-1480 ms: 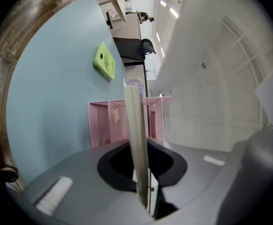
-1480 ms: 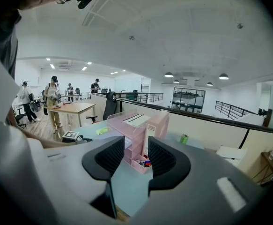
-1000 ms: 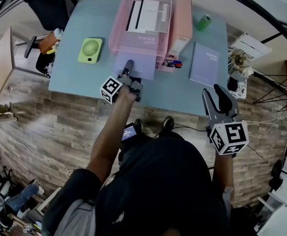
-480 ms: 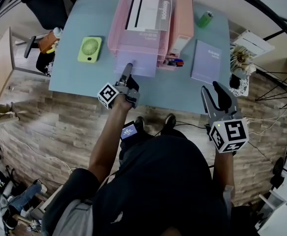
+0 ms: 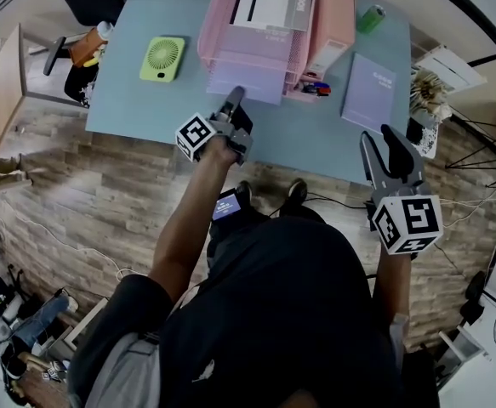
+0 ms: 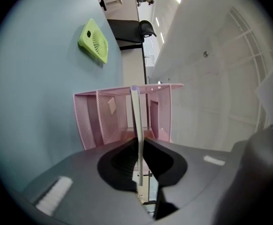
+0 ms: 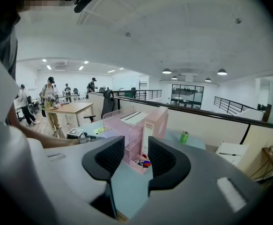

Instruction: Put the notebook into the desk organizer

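While the left claw [image 5: 233, 102] is clamped tight on the thin lavender notebook [image 5: 241, 82], that notebook half in the pink organizer's [image 5: 215, 32] bottom tray, right claw [image 5: 380, 140] gaping wide with nothing in it, off the bench [image 5: 128, 24] edge, second notebook [image 5: 369, 92] lying flat nearby, green fan [image 5: 162, 59] over on the left

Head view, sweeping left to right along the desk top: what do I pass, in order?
Green fan → pink desk organizer → flat purple notebook. The green can lies straight beyond that notebook, so it has no clear place in the order.
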A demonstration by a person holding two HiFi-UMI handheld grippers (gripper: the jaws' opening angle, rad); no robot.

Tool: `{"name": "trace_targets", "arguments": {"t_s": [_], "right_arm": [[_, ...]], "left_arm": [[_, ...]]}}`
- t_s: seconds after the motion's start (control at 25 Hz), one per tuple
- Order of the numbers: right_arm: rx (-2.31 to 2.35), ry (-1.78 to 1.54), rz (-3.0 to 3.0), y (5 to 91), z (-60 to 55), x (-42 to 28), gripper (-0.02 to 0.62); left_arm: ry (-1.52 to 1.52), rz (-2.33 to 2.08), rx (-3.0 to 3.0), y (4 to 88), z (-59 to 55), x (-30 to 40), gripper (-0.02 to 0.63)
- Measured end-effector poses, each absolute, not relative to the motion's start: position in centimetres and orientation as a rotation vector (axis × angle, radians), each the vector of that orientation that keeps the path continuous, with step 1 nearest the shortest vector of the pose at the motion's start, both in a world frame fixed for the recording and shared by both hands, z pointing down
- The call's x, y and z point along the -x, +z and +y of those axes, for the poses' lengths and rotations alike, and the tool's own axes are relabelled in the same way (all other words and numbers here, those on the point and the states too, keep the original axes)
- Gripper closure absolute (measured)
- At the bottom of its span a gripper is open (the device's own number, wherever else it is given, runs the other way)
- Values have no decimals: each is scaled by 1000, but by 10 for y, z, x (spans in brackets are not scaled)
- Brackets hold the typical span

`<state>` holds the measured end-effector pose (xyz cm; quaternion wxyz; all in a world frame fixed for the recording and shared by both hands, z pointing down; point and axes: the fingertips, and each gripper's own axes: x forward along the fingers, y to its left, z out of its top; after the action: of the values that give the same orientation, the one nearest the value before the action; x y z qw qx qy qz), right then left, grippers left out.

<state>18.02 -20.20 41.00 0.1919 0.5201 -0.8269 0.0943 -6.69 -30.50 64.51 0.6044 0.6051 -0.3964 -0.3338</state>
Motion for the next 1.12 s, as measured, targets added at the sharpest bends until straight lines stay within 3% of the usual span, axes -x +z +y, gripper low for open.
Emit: {"name": "trace_targets", "arguments": {"t_s": [0.68, 0.8, 0.92, 1.12], "right_arm": [[-1503, 254, -2327, 403, -177, -185, 440], [-1514, 253, -2336, 401, -174, -185, 440], [-1517, 252, -2353, 399, -171, -181, 440], [-1487, 257, -2394, 402, -166, -164, 440]], "left_arm": [[-737, -830, -1482, 632, -355, 60, 507], [-696, -795, -1504, 623, -346, 57, 362], [-620, -815, -1549, 619, -339, 58, 271], [-498, -815, -1595, 629, -349, 54, 192]]}}
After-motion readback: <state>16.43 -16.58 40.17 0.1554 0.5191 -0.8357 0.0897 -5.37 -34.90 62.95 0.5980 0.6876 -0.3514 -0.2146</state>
